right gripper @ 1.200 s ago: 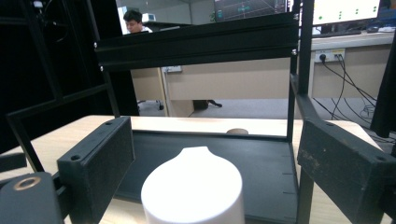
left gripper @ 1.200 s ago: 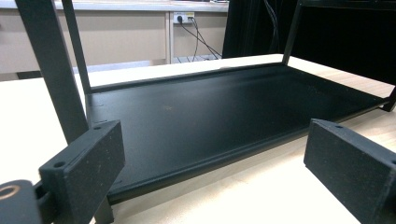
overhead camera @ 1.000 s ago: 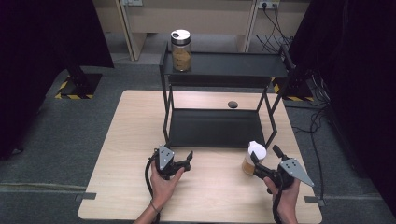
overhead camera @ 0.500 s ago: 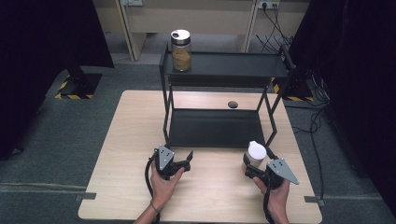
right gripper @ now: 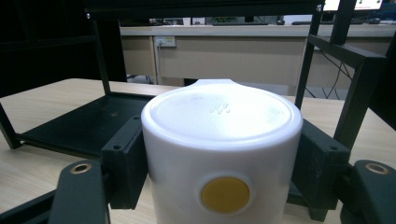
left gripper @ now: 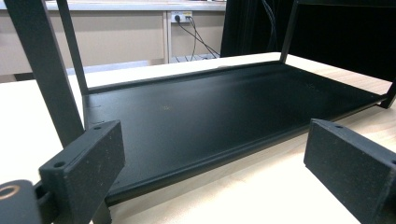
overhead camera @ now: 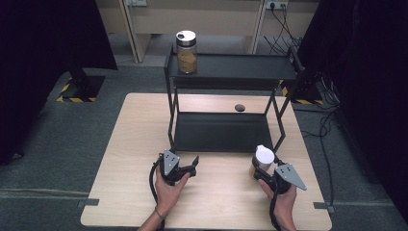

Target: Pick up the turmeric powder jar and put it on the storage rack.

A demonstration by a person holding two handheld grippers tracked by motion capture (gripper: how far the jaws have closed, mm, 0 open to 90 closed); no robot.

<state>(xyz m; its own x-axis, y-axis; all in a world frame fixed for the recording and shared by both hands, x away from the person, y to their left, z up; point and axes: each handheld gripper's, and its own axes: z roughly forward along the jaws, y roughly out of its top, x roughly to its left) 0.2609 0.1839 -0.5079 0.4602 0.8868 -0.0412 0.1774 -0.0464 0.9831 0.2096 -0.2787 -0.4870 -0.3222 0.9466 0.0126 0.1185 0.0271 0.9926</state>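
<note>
A jar with a white lid (overhead camera: 264, 155) stands on the table at the front right corner of the black rack (overhead camera: 240, 66). My right gripper (overhead camera: 260, 169) is shut on it. In the right gripper view the black jaws press both sides of the white lid (right gripper: 223, 116), which carries a yellow dot. My left gripper (overhead camera: 194, 166) rests open on the table in front of the rack's lower tray (overhead camera: 221, 132). Nothing lies between its jaws in the left gripper view (left gripper: 215, 154). A second jar (overhead camera: 186, 52) with brown contents stands on the rack's top shelf at the left.
A small dark round object (overhead camera: 239, 107) lies on the table behind the rack. The light wooden table (overhead camera: 130, 144) has bare room to the left and along its front edge. Cables (overhead camera: 327, 144) trail on the floor at the right.
My right hand has shifted a little to the left behind the white-lidded jar, which now stands more upright. The left gripper has not moved.
</note>
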